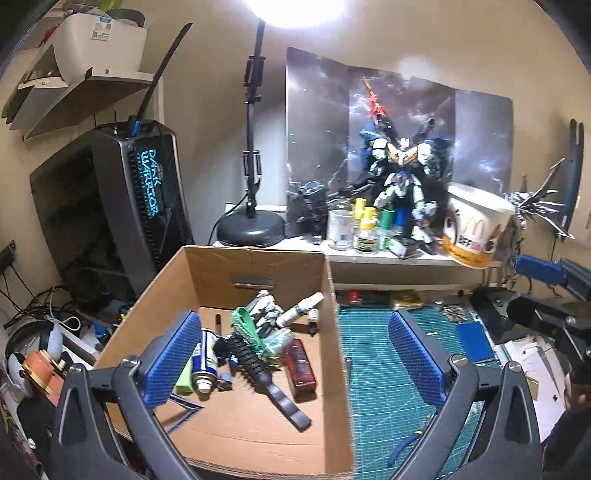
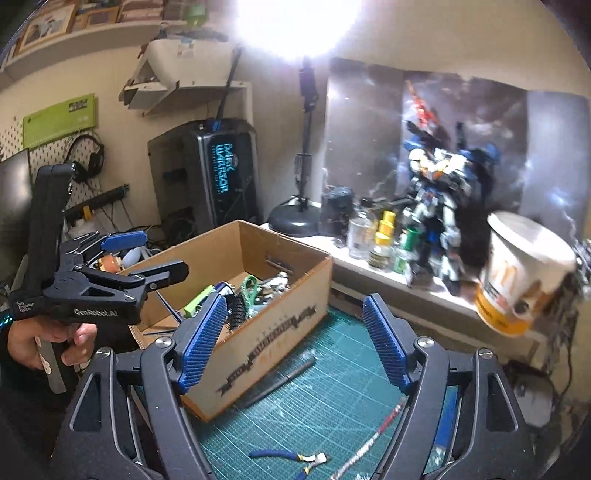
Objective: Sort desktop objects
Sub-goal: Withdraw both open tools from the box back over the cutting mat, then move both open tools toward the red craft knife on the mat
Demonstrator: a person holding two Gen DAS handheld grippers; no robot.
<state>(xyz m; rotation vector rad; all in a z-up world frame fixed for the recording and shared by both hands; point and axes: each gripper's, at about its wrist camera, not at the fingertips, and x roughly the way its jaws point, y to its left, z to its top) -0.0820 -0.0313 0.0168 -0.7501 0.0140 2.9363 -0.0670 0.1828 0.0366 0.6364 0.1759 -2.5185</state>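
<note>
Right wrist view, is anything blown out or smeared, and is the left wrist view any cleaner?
Right wrist view: the desk lamp glares to pure white at the top, and the paper cup and robot model are motion-smeared. Left wrist view: the same lamp blows out, but the cardboard box and cup look sharper. Both bend straight edges, fisheye style.

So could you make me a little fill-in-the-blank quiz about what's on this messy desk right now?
1. The brown cardboard box rests on a ____ cutting mat.
2. The blue-handled pliers lie on the mat, ____ the box.
3. Both the left gripper and the right gripper are ____, holding nothing.
4. The white paper cup carries a yellow ____-shaped logo.

Missing words: green; outside; open; M
</note>
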